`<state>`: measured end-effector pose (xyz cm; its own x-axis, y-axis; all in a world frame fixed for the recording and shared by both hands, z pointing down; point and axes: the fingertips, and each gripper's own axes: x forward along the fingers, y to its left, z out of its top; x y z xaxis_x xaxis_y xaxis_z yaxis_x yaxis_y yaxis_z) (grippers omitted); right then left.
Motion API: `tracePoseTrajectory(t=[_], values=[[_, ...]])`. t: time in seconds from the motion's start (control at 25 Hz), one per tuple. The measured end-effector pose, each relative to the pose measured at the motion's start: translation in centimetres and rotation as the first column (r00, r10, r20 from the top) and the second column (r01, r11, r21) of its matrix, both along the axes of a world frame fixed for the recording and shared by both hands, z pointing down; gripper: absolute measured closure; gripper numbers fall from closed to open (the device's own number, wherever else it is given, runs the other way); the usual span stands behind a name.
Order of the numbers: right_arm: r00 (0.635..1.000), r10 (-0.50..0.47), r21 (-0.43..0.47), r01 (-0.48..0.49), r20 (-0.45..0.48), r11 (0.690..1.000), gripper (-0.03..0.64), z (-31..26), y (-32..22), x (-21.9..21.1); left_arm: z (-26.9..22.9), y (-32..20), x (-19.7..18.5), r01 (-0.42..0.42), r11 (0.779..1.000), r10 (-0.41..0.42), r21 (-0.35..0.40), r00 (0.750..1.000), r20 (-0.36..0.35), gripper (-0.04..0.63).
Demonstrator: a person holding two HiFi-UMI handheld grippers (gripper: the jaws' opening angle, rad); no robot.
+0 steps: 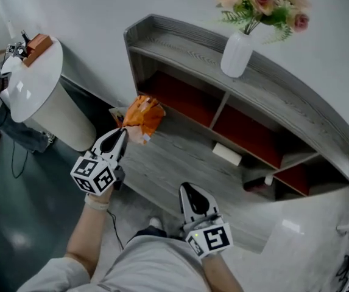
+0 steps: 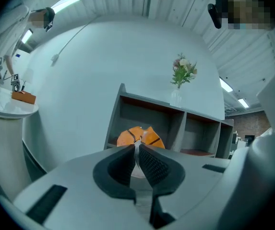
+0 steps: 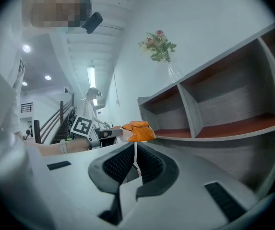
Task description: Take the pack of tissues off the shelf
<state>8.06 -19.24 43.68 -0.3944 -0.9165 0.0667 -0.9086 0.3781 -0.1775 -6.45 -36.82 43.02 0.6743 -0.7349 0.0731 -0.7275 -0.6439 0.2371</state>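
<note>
Tissue pack point(image 1: 142, 117) (orange) juts just beyond the left claw point(image 1: 123, 132), whose nearly closed jaws pinch its edge.

Finishes, shelf as reference: mostly matt, a few glossy bits.
The shelf point(image 1: 180, 163) looks like grey wood-grain board, matt, with a visible streaked grain; its compartment backs are a smooth dark red. The pack of tissues point(image 1: 142, 117) at the shelf's left end is orange crinkled plastic film with a slight sheen. The vase point(image 1: 236, 53) on the shelf top is white, smooth and matt. The round table point(image 1: 37, 78) left of the shelf has a glossy white top. The floor point(image 1: 16, 193) in front of the shelf is dark and reflective. The left gripper point(image 1: 122, 132) and right gripper point(image 1: 188, 190) have matt grey plastic shells, and their pads point(image 2: 151, 164) are black, ribbed and rubber-like.
</note>
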Motion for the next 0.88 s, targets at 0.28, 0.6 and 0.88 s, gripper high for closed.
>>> tracePoseTrajectory(t=[0.28,0.6,0.88], values=[[0.989,-0.145,-0.002,0.145,0.027,0.989,0.592,0.0,0.1,-3.1,-0.8,5.4,-4.7,0.112,0.994,-0.112,0.007,0.994,0.010,0.560],[0.961,-0.273,0.006,0.273,0.029,0.962,0.592,-0.2,0.3,-6.6,-1.5,11.6,-10.0,0.252,0.968,-0.252,-0.006,0.967,-0.027,0.560],[0.939,-0.345,0.008,0.345,0.017,0.939,0.592,-0.4,0.8,-8.8,0.0,16.2,-11.9,0.317,0.947,-0.320,-0.054,0.946,-0.058,0.560]])
